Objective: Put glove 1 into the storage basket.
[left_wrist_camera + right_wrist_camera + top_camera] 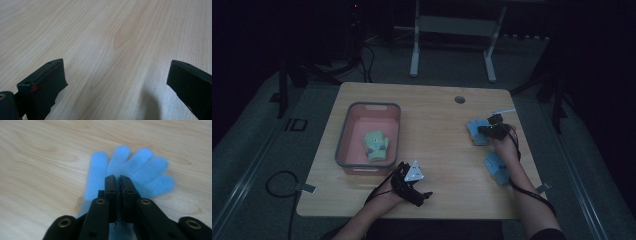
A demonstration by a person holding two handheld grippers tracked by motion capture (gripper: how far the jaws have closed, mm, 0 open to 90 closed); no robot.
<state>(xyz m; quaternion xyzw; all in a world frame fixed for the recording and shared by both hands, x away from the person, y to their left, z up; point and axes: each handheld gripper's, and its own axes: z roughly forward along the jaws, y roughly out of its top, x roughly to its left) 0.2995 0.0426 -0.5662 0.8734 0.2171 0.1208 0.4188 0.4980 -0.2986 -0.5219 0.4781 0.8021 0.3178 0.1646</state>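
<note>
The pale wooden table (437, 120) bore a fuzzy blue glove (130, 170). The right gripper (119, 178) pinched it with jaws pressed together; the left gripper (115, 80) hovered, jaws spread.

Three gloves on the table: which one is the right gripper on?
The far blue glove: the right gripper is shut on it. The other blue glove lies nearer the person; the green glove is in the bin.
</note>
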